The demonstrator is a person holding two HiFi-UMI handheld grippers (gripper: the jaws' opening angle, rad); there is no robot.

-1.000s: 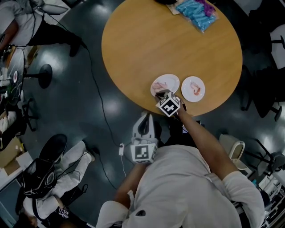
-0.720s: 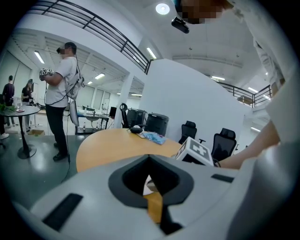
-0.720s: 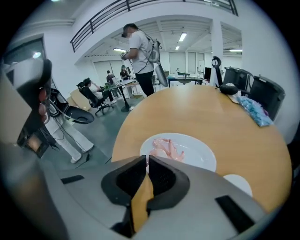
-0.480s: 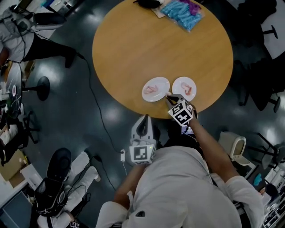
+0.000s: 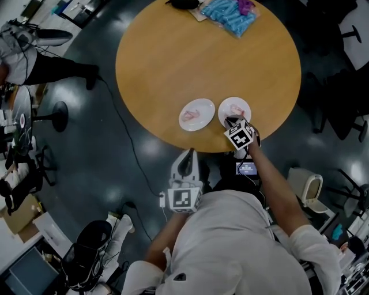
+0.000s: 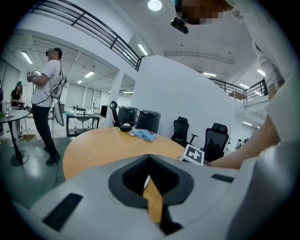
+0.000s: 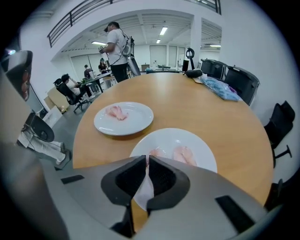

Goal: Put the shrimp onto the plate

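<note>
Under everything in the head view, a dark shiny floor [image 5: 115, 150]. In the upper middle of that frame, a round wooden worktop [image 5: 173, 63], seen from above. At the bottom of the frame, the person in a light shirt [image 5: 230, 248], with the right arm [image 5: 271, 184] reaching up toward the lower right edge of the worktop.

At the end of that arm, the right tool [image 5: 232, 121], over the right one of two white plates. In the right gripper view, jaws almost together with only a thin slit between the tips. Pinched there, the edge of a pale pink shrimp [image 7: 154, 152], over the near plate [image 7: 204, 147].

In the lower centre of the head view, the left tool [image 6: 149, 158], off the worktop and over the floor, well apart from both plates. In the left gripper view, jaws closed tip to tip with nothing between them. Through the gap below the tips, only a strip of worktop.

At the top edge of the head view, far from the plates, a blue packet [image 5: 230, 11].

Left of the near plate and just beside it, not touching, the far plate [image 7: 136, 119].

On the near plate, to the right of the tool tips, a second shrimp [image 7: 184, 154], lying flat. On the far plate, toward its left side, a third shrimp [image 7: 116, 112].
</note>
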